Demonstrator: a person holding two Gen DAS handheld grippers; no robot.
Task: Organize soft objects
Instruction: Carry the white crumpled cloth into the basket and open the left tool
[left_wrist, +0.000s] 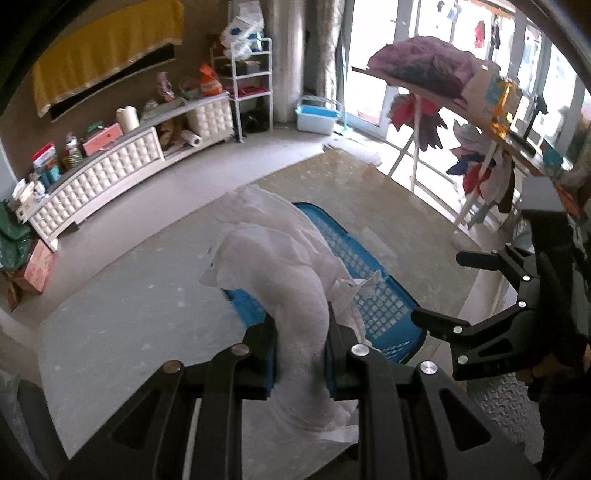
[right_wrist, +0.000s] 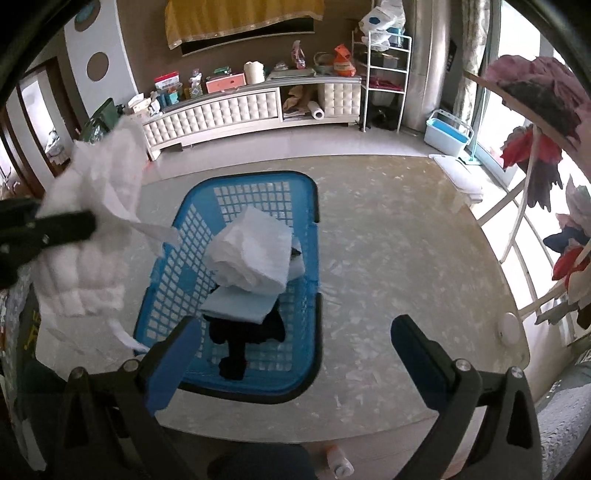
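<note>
My left gripper (left_wrist: 301, 332) is shut on a white cloth (left_wrist: 295, 280) and holds it up over the near left side of the blue basket (left_wrist: 384, 306). The same cloth (right_wrist: 96, 206) shows at the left of the right wrist view, pinched by the left gripper (right_wrist: 79, 225). The blue basket (right_wrist: 314, 206) sits on the glass table and holds a folded white cloth (right_wrist: 255, 254), a light blue folded piece (right_wrist: 240, 306) and a black garment (right_wrist: 243, 339). My right gripper (right_wrist: 295, 332) is open and empty above the basket's near right corner; it also shows in the left wrist view (left_wrist: 439, 288).
The round glass table (right_wrist: 399, 240) carries a small white disc (right_wrist: 511, 326) near its right rim. A drying rack with clothes (right_wrist: 546, 166) stands at the right. A white quilted cabinet (right_wrist: 221, 110) and a shelf unit (right_wrist: 384, 74) line the far wall.
</note>
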